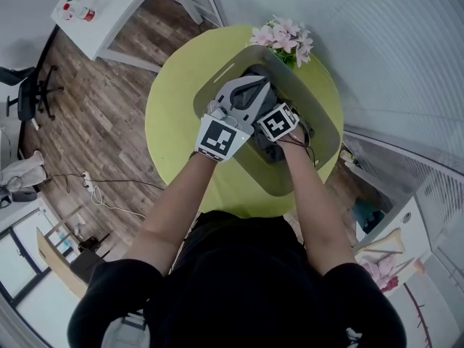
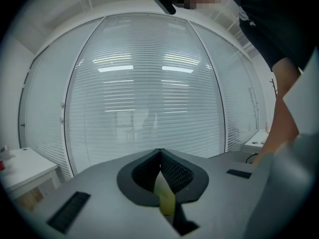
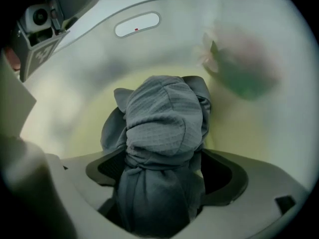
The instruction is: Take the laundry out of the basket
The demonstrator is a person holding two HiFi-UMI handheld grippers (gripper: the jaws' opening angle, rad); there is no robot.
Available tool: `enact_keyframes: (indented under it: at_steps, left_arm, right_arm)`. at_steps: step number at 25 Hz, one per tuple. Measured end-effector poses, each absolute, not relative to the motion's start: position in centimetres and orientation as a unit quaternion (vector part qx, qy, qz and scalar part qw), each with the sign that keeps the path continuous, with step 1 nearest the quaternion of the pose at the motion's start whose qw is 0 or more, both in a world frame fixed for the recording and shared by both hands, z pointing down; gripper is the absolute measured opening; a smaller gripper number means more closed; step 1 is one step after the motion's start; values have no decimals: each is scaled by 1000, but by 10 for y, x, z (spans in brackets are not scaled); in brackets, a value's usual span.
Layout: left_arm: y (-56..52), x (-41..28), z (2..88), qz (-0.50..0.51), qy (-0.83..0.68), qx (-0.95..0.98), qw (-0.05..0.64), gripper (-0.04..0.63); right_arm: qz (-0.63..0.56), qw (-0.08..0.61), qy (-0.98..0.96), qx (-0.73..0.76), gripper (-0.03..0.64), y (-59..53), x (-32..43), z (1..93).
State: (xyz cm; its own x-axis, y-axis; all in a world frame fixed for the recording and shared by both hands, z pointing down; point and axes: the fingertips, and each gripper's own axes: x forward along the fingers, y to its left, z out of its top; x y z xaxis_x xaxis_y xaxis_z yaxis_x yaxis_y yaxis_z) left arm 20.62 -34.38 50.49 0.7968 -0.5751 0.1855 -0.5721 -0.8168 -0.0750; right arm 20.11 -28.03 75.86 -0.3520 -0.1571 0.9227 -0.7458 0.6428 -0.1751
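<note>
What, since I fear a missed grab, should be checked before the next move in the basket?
1. Gray garment stands between the right gripper's jaws: ok.
2. Right jaws are wide apart, with dark pad showing on either side of the cloth, so they are ready to close: ok.
3. Left gripper is shut with nothing held, and it points at the blinds, not into the cloth: ok.
4. Basket sits fully on the round table: ok.
5. Flowers stand beside the basket's far rim, apart from both grippers: ok.
6. More laundry under the garment: cannot tell.
</note>
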Motion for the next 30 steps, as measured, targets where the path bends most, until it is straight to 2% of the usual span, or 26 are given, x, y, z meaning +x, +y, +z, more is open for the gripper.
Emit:
enact_keyframes:
  at_steps: [18,24,30]
  left_arm:
    - [-356,193,509,-78,329,-941,-24,9]
    - [-352,192,495,-69,329,-941,-17,9]
    - [-342,187,481,-69,332,-941,-8,9]
  right_arm:
    - [332,516,-748,252,460,-269,174,808]
    - [330,514,-757,235,405,-268,177,793]
    - [306,524,-757,243,394,-265,183,773]
